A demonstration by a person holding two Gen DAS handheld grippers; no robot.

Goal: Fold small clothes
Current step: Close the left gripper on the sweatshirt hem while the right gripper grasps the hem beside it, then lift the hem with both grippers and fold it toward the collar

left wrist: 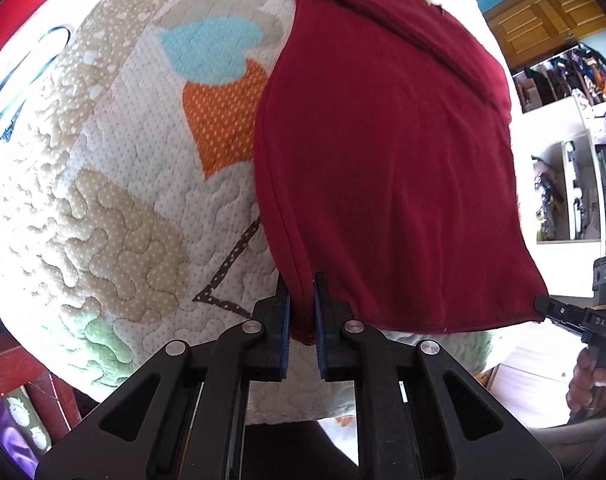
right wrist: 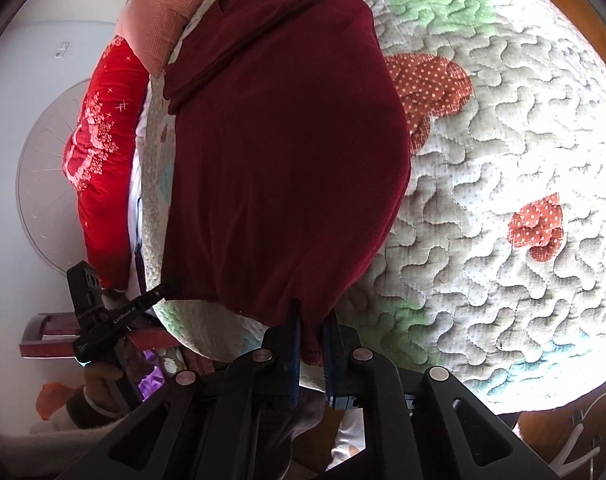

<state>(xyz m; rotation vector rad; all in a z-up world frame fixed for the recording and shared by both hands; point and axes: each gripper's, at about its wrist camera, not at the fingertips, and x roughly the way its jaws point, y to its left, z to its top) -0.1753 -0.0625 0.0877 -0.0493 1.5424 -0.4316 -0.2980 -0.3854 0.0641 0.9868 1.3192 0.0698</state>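
Note:
A dark red garment (left wrist: 383, 160) lies spread on a quilted bedspread (left wrist: 115, 208). My left gripper (left wrist: 301, 300) is shut on the garment's near left hem corner. My right gripper (left wrist: 541, 303) shows at the right edge of the left wrist view, pinching the near right hem corner. In the right wrist view the garment (right wrist: 283, 152) hangs from my right gripper (right wrist: 313, 320), which is shut on its hem. The left gripper (right wrist: 171, 285) holds the other corner at the left. The hem is stretched between both grippers.
The quilt (right wrist: 503, 200) has heart and leaf patches. A red cushion (right wrist: 99, 152) lies at the bed's far side. A dark wooden bed frame (right wrist: 83, 336) runs below it. Wooden cupboards (left wrist: 543, 20) and cluttered white shelves (left wrist: 563, 128) stand to the right.

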